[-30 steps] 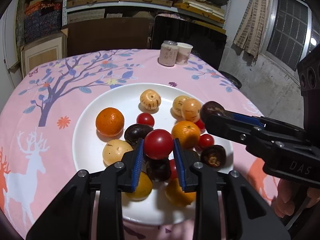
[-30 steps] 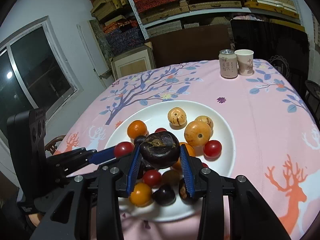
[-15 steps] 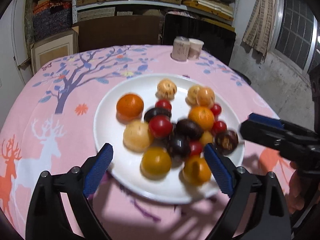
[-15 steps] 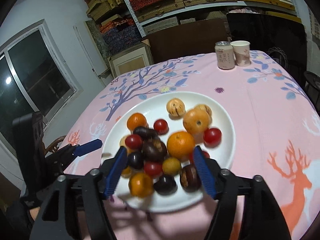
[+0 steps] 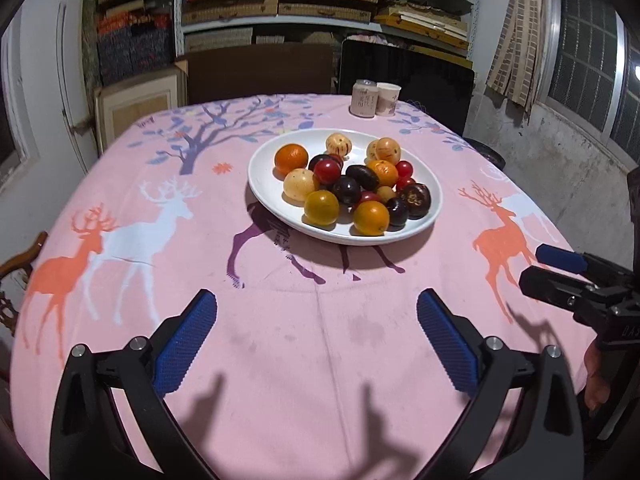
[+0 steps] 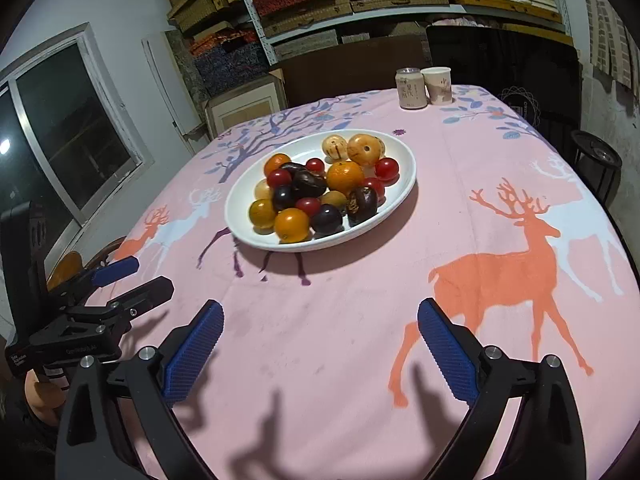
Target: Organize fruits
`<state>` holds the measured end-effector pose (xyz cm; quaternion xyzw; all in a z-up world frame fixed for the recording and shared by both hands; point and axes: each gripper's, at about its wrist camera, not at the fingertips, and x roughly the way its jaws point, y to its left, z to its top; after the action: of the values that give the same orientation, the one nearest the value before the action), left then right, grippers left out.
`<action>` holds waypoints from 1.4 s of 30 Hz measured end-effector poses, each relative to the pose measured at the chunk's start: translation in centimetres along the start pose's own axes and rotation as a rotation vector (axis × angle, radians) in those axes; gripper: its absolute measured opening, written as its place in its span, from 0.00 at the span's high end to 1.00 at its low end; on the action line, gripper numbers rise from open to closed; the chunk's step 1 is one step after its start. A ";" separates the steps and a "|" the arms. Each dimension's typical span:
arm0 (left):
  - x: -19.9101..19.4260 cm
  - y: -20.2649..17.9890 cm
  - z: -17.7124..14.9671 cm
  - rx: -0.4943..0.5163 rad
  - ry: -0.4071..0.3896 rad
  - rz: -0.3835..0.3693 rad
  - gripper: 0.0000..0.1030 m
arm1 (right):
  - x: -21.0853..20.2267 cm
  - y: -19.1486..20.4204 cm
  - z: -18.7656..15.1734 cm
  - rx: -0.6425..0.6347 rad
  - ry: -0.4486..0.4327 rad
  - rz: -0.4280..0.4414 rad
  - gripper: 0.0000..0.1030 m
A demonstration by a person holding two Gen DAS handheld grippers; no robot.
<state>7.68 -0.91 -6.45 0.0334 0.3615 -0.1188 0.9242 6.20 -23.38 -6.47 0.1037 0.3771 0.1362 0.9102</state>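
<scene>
A white plate (image 5: 264, 184) (image 6: 400, 152) sits mid-table, piled with several fruits: an orange (image 5: 291, 158) (image 6: 345, 176), red tomatoes (image 5: 327, 171) (image 6: 386, 169), dark plums (image 5: 416, 200) (image 6: 362, 204), yellow fruits (image 5: 321, 207) (image 6: 292, 225). My left gripper (image 5: 316, 340) is open and empty, low over the cloth, well short of the plate. It also shows in the right wrist view (image 6: 132, 280). My right gripper (image 6: 318, 350) is open and empty, near the front of the table. It shows at the right edge of the left wrist view (image 5: 552, 268).
A pink tablecloth (image 5: 200, 240) with deer and tree prints covers the table. A can (image 5: 364, 98) (image 6: 409, 88) and a paper cup (image 5: 388, 98) (image 6: 438, 85) stand at the far edge. Shelves of boxes, a dark chair and windows lie behind.
Both grippers opened, left the red tomato and the dark fruit on the plate, and pulled back toward the near table edge.
</scene>
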 end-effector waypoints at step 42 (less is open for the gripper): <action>-13.6 -2.2 -2.8 0.016 -0.207 0.255 0.05 | -11.3 1.7 -4.4 -0.002 -0.127 -0.048 0.04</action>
<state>-4.36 0.06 0.73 0.0738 0.2565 -0.0061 0.9637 -4.92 -25.06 -1.64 0.1022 0.3207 0.1080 0.9355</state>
